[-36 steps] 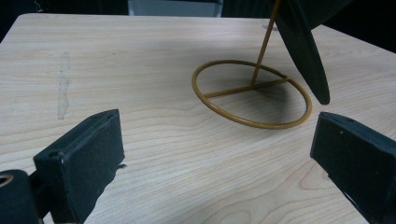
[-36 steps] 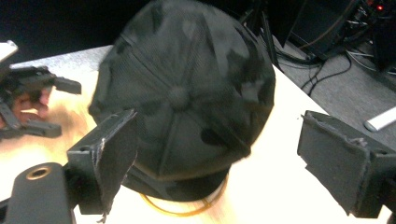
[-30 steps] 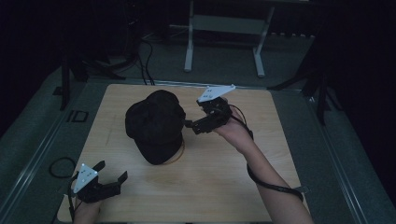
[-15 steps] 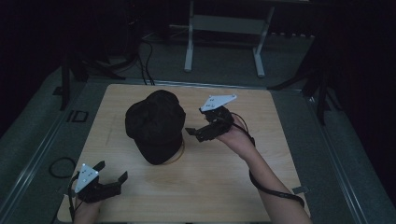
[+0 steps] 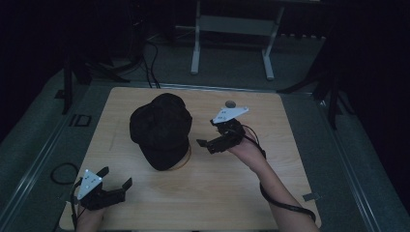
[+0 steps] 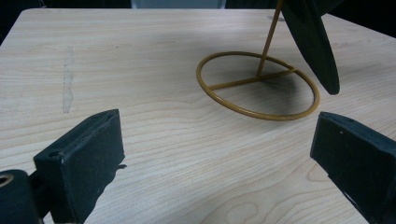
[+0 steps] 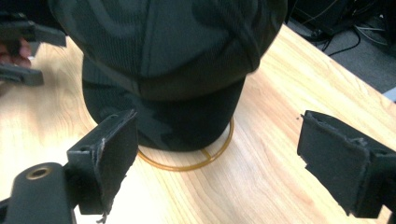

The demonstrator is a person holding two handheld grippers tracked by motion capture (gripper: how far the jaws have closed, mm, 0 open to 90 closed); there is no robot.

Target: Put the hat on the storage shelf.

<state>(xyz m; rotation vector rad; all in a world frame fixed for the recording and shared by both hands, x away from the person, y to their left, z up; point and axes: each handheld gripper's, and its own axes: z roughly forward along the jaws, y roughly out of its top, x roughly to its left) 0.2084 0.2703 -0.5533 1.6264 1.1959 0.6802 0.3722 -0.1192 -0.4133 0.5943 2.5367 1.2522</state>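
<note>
A black cap hangs on a gold wire stand whose ring base rests on the wooden table. My right gripper hovers open just right of the cap, apart from it. From the right gripper view, the cap and ring lie ahead of the gripper, nothing between its jaws. My left gripper stands open near the front left corner. The left gripper view shows the left gripper, the ring and the cap's brim beyond it.
A small dark mark sits on the table's far side. Dark floor surrounds the table, with a metal frame and cables behind it. Bare wood stretches across the front right.
My right gripper has drawn back from the cap's side toward the near edge and now stands a little apart from it. The left gripper has barely moved.
</note>
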